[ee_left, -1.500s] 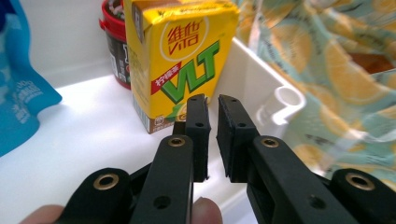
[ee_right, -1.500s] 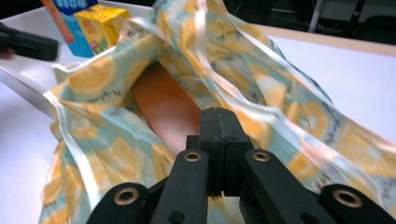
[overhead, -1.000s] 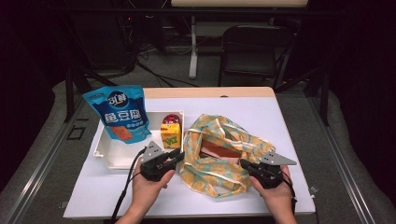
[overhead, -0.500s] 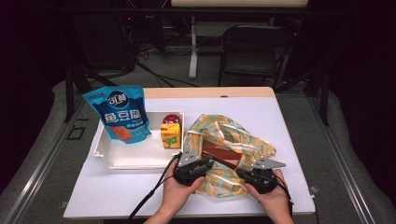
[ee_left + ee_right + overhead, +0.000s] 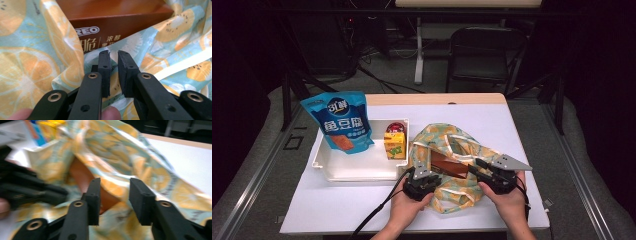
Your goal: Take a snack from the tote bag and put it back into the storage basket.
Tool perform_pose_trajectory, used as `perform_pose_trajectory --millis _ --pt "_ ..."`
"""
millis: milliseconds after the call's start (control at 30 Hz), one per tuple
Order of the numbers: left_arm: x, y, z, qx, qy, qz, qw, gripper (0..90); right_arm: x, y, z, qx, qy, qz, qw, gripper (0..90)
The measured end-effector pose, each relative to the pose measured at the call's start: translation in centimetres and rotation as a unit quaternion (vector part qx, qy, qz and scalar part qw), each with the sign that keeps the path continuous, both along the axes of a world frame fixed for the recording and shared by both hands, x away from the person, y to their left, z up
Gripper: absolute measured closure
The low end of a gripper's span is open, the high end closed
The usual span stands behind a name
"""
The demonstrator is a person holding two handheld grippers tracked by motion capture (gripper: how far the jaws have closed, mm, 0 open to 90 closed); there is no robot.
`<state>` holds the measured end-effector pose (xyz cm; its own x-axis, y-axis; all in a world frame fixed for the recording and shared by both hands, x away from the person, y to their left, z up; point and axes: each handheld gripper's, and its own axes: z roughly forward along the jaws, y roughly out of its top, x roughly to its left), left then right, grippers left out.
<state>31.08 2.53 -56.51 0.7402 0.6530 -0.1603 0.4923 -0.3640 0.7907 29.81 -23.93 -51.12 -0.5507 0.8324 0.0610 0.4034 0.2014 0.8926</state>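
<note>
High view: fruit-print fabric bag (image 5: 452,165), soft and crumpled, lies on the white surface (image 5: 522,130) just right of a white plastic tray (image 5: 362,170). A glossy brown Oreo box (image 5: 449,164) sits in the bag's mouth. The tray holds a blue snack pouch (image 5: 341,122), leaning upright, and a yellow drink carton (image 5: 395,145) with a red-lidded cup (image 5: 395,127) behind it. Left claw (image 5: 419,176) is at the bag's near-left edge, right claw (image 5: 482,172) at its near-right edge, the box between them. Since a second ago the left hand has come over from beside the tray to the bag; the right has barely shifted. Left gripper view: left claw (image 5: 113,71) jaws have just been closing, now a narrow gap apart, with a fold of the thin cloth in the gap; can't tell whether the pads bite on it. The box face is just beyond the tips. Right gripper view, blurred: right claw (image 5: 115,200) jaws have just been opening, now standing apart over a cloth fold and the box's corner, pads not pressing on either.
</note>
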Motion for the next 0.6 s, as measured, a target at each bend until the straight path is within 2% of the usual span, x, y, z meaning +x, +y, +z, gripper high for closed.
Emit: perform_pose_trajectory --millis 67,133,200,267,400,467,567,600 --pt "0.0 0.0 0.0 -0.001 0.004 -0.003 1.0 79.6 0.8 0.1 -0.5 -0.007 0.014 -0.005 0.9999 59.5" --pt "-0.1 0.0 0.1 -0.003 0.005 -0.011 0.9999 78.5 1.5 0.1 -1.0 -0.01 0.021 -0.011 0.9997 61.6" --pt "-0.2 0.0 0.1 -0.001 0.003 -0.019 0.9998 78.0 1.9 -0.1 -1.5 -0.011 0.022 -0.023 0.9994 69.3" --pt "-0.2 -0.1 -0.1 0.007 0.007 -0.02 0.9997 78.3 2.3 -0.5 -1.9 0.003 0.032 -0.022 0.9992 79.5" --pt "-0.1 -0.2 -0.1 0.009 0.019 -0.022 0.9995 79.0 3.3 -0.6 -3.0 -0.019 0.057 -0.027 0.9978 89.6" --pt "-0.1 -0.2 -0.1 0.014 0.016 -0.026 0.9994 79.0 3.9 -0.6 -3.6 -0.025 0.077 -0.034 0.9961 90.0" --pt "-0.2 -0.2 -0.1 0.013 0.015 -0.028 0.9994 78.9 4.9 -0.5 -4.9 -0.04 0.118 -0.039 0.9914 90.0" --pt "-0.2 -0.1 0.0 0.012 0.013 -0.028 0.9995 78.6 5.1 -0.5 -5.1 -0.04 0.124 -0.04 0.9906 90.0"
